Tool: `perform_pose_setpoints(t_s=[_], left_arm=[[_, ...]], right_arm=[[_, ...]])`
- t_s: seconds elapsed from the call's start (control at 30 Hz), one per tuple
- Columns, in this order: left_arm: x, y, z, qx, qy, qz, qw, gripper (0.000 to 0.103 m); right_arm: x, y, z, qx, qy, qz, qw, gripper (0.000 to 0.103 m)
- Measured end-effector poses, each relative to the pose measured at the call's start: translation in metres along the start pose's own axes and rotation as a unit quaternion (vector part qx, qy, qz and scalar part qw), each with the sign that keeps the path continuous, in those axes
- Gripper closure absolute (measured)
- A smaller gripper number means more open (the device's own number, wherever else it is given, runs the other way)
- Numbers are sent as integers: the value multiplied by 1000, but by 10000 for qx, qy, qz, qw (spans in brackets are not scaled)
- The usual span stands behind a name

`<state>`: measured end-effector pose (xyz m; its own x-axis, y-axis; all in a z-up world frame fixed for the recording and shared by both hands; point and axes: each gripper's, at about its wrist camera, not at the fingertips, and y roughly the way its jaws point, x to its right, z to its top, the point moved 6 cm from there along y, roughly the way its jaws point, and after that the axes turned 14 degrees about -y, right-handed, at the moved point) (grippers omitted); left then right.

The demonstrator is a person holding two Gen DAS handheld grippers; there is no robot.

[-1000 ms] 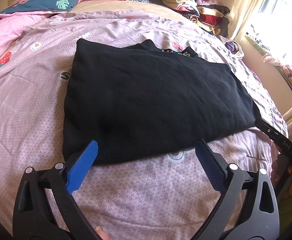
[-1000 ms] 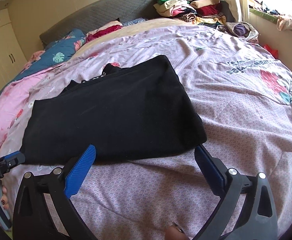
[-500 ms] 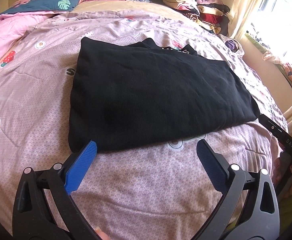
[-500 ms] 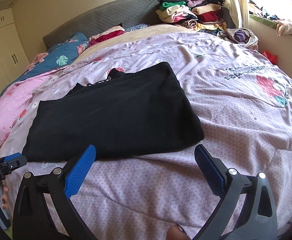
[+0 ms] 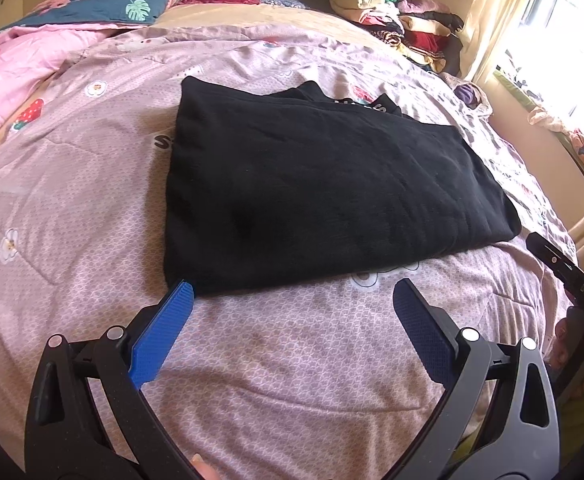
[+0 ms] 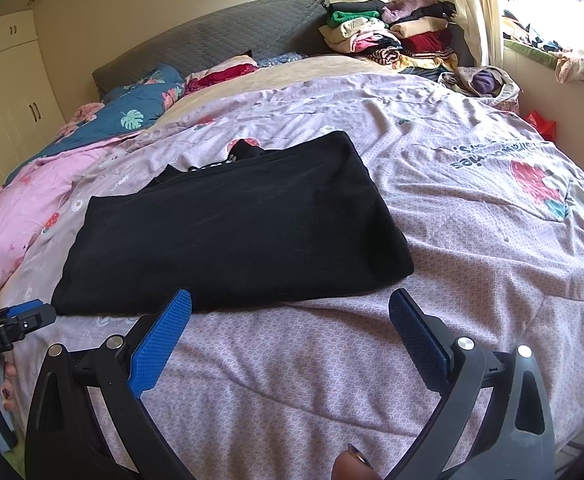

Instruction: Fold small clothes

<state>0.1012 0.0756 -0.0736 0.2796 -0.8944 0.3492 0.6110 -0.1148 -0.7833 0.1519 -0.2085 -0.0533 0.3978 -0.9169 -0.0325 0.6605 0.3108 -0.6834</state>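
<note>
A black garment (image 5: 324, 184) lies folded into a flat rectangle on the pink patterned bedspread (image 5: 72, 184), with its collar and white lettering showing at the far edge. My left gripper (image 5: 294, 300) is open just short of the garment's near edge, nothing between its blue pads. In the right wrist view the same garment (image 6: 232, 232) lies ahead, and my right gripper (image 6: 290, 308) is open and empty, a little back from the near edge. The other gripper shows at the frame edge in each view.
A stack of folded clothes (image 6: 388, 40) sits at the far right corner of the bed by the grey headboard (image 6: 212, 44). Pink and blue quilts (image 6: 52, 168) bunch at the far left. A window and curtain (image 5: 532, 40) are on the right, and wardrobe doors (image 6: 8, 112) on the left.
Both grippers have drawn back from the garment's near edge and lifted slightly, staying open. The garment lies unchanged on the bed.
</note>
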Motion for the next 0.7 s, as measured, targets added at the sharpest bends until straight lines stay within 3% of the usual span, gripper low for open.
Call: perform_pose_setpoints(t_s=[0.7], left_arm=[[-37, -15, 7, 154, -295, 109, 9994, 9]], right_arm=[[-69, -4, 18, 108, -637, 261, 9976, 4]])
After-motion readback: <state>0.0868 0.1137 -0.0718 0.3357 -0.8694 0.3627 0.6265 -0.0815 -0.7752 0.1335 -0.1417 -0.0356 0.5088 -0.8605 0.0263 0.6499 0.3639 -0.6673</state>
